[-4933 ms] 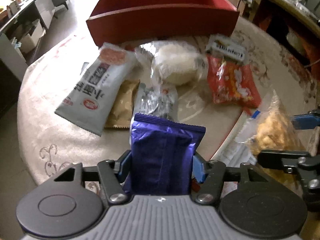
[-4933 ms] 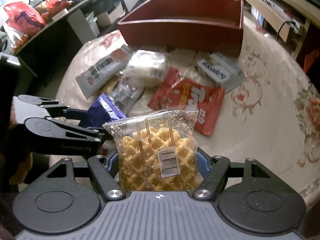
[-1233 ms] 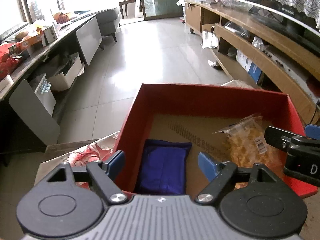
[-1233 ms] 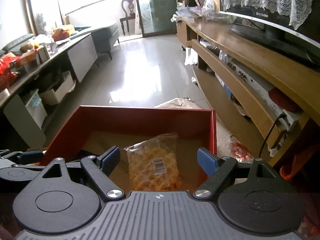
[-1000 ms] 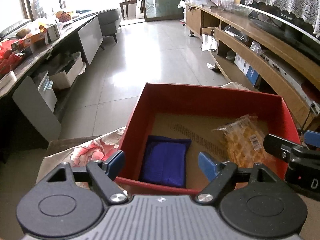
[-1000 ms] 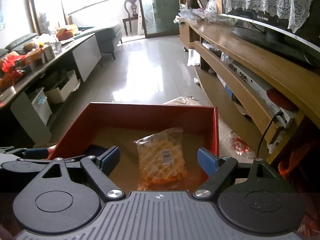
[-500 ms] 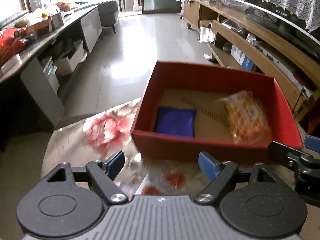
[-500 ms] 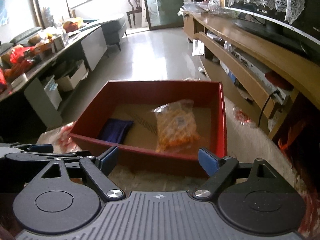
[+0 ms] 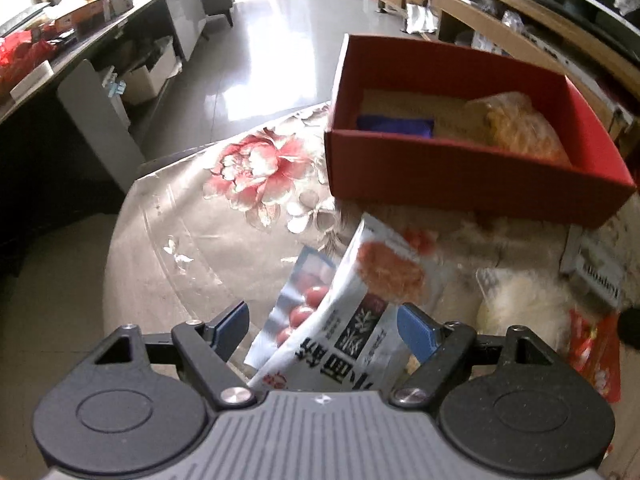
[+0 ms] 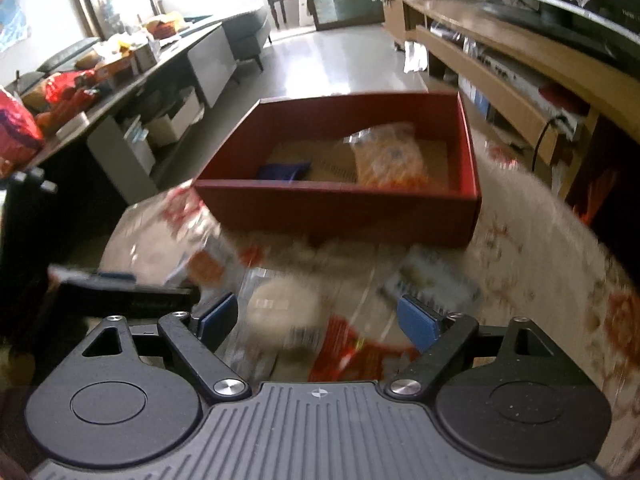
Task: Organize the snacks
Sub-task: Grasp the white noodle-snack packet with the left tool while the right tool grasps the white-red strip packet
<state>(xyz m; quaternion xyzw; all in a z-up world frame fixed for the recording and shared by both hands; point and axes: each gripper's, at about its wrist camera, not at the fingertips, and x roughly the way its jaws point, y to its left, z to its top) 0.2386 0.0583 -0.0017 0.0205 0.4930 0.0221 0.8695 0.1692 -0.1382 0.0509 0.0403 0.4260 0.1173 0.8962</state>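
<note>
Floral cloth covers the table, with tiled floor and low cabinets beyond it in the upper part of both views. A red box sits at the upper right of the left wrist view; inside lie a blue packet on the left and a bag of yellow waffle snacks on the right. The loose snacks are spread on the table in front of the box.

The left gripper has its jaws wide apart and empty, with a long white packet lying between them at lower centre, over a smaller packet printed with red fruit. The right gripper is likewise spread and empty, above a blurred round pale bun in clear wrap and a red bag.

The white packet looks light, flat and slick, likely to crinkle and slide. Pinching it across its narrow width near the middle should keep it from drooping. The bun looks soft, so a gentle squeeze suits it.
</note>
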